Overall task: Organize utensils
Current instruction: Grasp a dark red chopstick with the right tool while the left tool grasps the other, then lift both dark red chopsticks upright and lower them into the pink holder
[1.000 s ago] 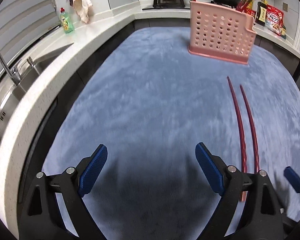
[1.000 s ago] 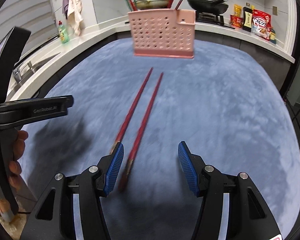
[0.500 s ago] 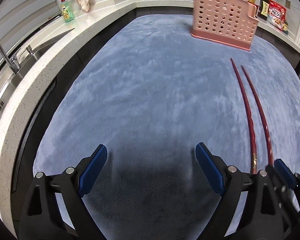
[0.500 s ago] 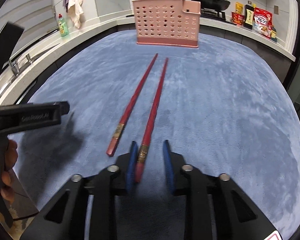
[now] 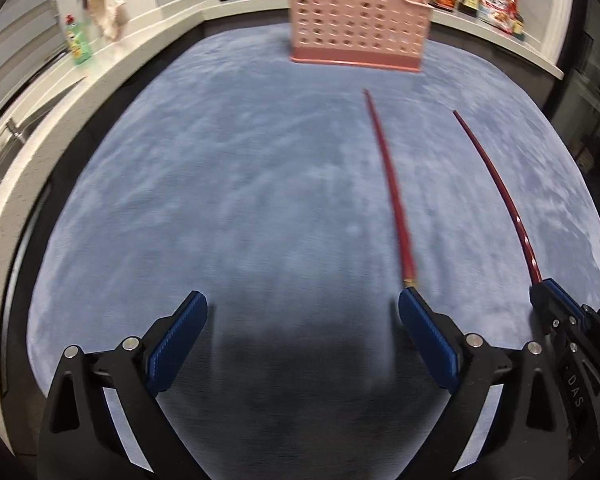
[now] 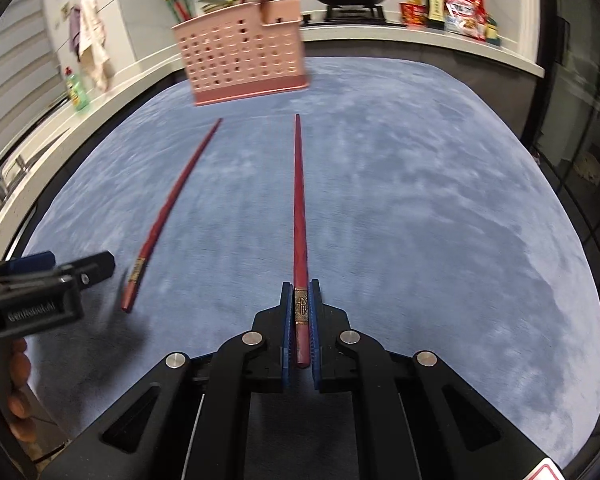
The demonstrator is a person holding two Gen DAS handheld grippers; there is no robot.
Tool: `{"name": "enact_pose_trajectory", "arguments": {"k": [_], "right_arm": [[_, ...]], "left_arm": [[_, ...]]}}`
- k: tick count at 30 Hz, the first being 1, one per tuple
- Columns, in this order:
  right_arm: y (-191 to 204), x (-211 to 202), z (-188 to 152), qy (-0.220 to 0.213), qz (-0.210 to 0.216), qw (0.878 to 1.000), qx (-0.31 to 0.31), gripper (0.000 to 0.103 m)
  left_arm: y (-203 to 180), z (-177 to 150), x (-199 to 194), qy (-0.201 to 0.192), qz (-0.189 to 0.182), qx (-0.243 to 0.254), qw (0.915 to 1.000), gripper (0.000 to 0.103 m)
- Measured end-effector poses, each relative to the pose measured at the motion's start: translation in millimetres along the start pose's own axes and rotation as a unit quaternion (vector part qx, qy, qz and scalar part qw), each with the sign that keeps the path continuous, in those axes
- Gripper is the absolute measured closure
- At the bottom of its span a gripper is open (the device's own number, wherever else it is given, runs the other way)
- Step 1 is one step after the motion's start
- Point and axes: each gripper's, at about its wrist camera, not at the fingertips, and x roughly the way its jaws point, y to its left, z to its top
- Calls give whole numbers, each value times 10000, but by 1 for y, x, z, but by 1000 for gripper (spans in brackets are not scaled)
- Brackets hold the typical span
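Blue plush cloth [image 6: 420, 200] covers the whole table, bordered by a pale stone counter [image 5: 148, 36] at left and far side. My right tongs [image 6: 300, 320] are clamped on the gold-banded end of one slim red chopstick [image 6: 299, 200], pointing toward the perforated pink plastic holder [image 6: 244, 60]. The second chopstick [image 6: 172, 204] lies on the cloth, just beside my left tongs [image 5: 300, 340], which have just been opening wider and stand apart with nothing between them. Wide bare cloth lies to the right.

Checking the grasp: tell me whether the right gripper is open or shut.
Shut: the right gripper has its fingers pressed against a red chopstick.
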Motion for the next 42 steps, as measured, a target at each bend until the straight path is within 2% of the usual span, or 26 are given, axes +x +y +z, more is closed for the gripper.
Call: {"name": "enact_pose_trajectory", "arguments": {"k": [6,11,21,24,29,34,42], "right_arm": [[-5,0,-2,2,53,10000,55,96],[-6,0,-4,2,103,9999,72,96],[-6,1,-3,1,119,9999,40,96],[-7,1,-3,3,126,9999,53,96],[-7,1,-2,29,130,9999,62,96],[-7,-2,-3,53,165,9998,102,96],[-7,-21,1,-65,266,9995,125,96]], "left_arm": [[-16,-2,8,1,-36,86,10000,11],[-15,-2,16,17,-107,-56,9999,11],[-17,-3,16,35,-40,7,10000,10],[-19,-4,12,-22,-138,86,9999,24],[-15,-4,4,-59,-466,107,9988,63],[-2,-3,3,40,-802,-103,9967,93],[4,-3,-18,17,-1035,-56,9946,94]]}}
